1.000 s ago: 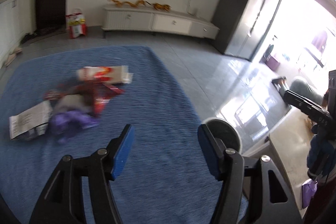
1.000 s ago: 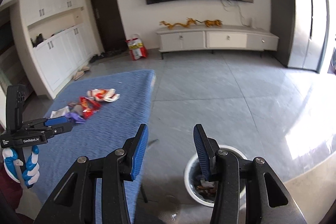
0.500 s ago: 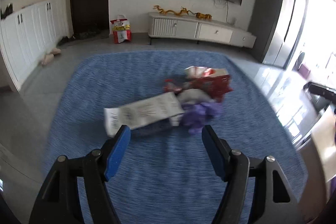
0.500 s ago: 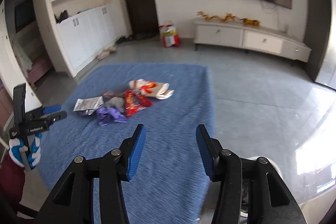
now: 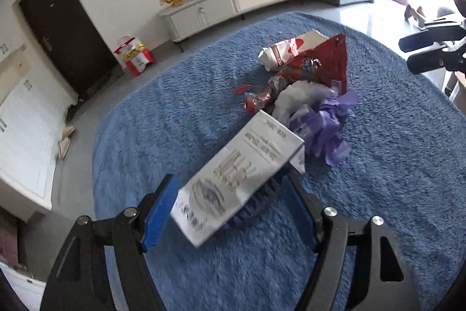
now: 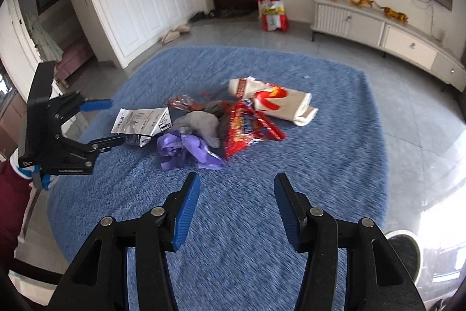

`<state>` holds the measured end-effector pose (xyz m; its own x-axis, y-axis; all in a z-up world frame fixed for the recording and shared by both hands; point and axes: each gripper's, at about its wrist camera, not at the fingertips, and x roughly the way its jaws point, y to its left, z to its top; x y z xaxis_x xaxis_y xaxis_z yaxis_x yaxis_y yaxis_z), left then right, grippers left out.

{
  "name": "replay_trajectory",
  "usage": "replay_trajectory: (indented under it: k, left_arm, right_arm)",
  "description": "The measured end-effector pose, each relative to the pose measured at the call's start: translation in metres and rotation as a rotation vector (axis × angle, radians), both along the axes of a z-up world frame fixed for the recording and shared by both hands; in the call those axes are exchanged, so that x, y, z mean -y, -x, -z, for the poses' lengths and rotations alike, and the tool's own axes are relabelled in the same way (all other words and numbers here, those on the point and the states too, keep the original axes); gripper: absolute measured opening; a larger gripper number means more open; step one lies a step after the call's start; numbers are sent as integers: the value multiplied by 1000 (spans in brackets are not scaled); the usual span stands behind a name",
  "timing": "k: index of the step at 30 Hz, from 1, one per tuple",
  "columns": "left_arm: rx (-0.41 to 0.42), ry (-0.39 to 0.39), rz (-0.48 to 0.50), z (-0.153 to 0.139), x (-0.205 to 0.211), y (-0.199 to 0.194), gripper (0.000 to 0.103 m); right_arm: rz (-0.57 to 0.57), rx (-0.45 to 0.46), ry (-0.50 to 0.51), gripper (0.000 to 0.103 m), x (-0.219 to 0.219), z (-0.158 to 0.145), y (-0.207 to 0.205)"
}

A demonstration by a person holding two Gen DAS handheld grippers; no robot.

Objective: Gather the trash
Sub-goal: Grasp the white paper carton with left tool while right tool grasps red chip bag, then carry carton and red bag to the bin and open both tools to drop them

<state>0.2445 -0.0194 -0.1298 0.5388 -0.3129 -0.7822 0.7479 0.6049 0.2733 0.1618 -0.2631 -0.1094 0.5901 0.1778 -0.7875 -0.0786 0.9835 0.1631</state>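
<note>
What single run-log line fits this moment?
left gripper: open around white carton | right gripper: open, empty | trash pile: on rug

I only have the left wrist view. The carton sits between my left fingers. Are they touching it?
Observer: In the right wrist view the left gripper is open, straddling the carton's end; the upper finger is clear of it.
Operator: Where's the bin?
Observer: The bin stands on the floor, past the rug's near right corner.
Operator: Is the right gripper free?
Observer: Yes. The right gripper is open and empty, over bare rug just short of the purple bag.
</note>
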Motion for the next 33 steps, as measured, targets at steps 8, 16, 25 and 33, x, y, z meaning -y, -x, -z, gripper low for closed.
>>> replay_trajectory:
  k: [8,16,25,33]
  left_arm:
    - [-50,-44,32,34,22,-34,72]
    - [-123,63,-25,41,16,-54,63]
    - [-186,193,-176,32,-8,-50,47]
    - [-204,347,-272,5,-39,-10,45]
  right_arm:
    - [4,-27,-55,52,-11,18,-46]
    - [63,-39,-162,42,-1,36,-80]
    - [90,-15,-216,6,12,48,-75]
    - [67,62,-231,6,21,21,-30]
